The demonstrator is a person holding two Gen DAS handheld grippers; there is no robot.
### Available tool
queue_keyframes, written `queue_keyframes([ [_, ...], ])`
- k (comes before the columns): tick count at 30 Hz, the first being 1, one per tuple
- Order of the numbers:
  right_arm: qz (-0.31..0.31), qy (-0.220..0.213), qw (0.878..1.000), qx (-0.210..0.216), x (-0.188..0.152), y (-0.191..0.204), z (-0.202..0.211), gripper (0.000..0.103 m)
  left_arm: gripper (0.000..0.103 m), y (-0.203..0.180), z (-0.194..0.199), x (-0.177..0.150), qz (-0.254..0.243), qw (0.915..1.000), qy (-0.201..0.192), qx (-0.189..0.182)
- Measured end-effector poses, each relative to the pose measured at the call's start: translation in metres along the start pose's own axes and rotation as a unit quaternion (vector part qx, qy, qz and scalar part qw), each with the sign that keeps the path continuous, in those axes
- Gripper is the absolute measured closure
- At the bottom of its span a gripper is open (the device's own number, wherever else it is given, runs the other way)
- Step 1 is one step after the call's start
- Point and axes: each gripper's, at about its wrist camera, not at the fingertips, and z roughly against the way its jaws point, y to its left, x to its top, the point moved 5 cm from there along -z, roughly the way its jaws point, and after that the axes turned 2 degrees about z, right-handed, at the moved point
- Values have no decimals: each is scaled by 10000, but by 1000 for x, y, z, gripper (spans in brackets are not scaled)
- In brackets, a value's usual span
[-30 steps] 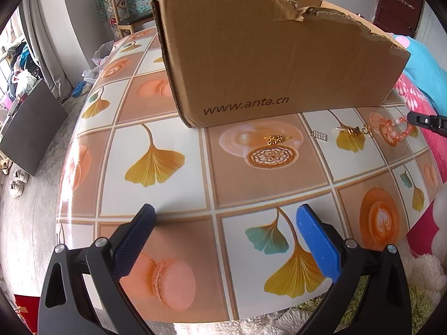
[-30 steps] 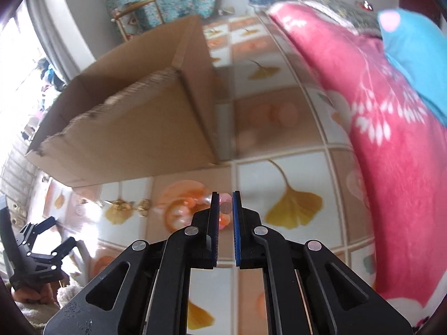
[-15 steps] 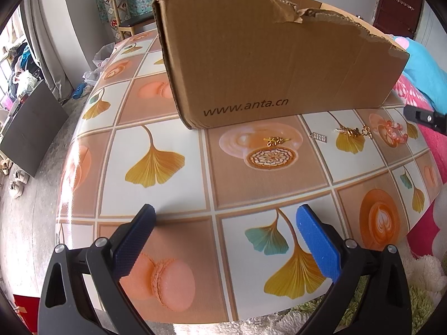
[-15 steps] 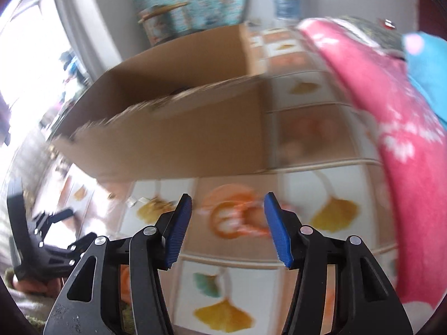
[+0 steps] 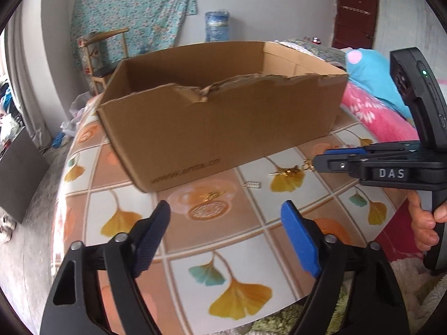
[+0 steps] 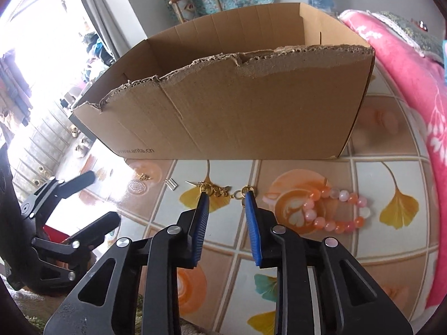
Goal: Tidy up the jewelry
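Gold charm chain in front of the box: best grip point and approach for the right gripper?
Take the gold charm chain at its bulky middle cluster, from above and the near side. It lies flat along the tablecloth, parallel to the cardboard box, so the fingers should close across its thin width. The right gripper already straddles it, jaws open.

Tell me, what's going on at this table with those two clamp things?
A person holds a two-finger gripper in each hand to tidy jewelry lying on the patterned table in front of an open cardboard box. The right gripper is open, its fingers either side of a gold chain piece. A pink bead bracelet lies just right of it. The left gripper waits open, holding nothing.
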Motion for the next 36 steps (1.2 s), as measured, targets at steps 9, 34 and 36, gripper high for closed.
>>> queue_keyframes([
  [9, -155, 94, 9998, 73, -5, -7, -9, 81, 57, -12, -33, 14, -212, 9985, 207, -456],
  [34, -355, -17, 9993, 88, -11, -22, -8, 83, 88, -29, -68, 18, -679, 9952, 640, -282],
  [36, -356, -40, 9993, 74, -12, -22, -6, 83, 88, -30, -68, 17, -672, 9953, 632, -284],
])
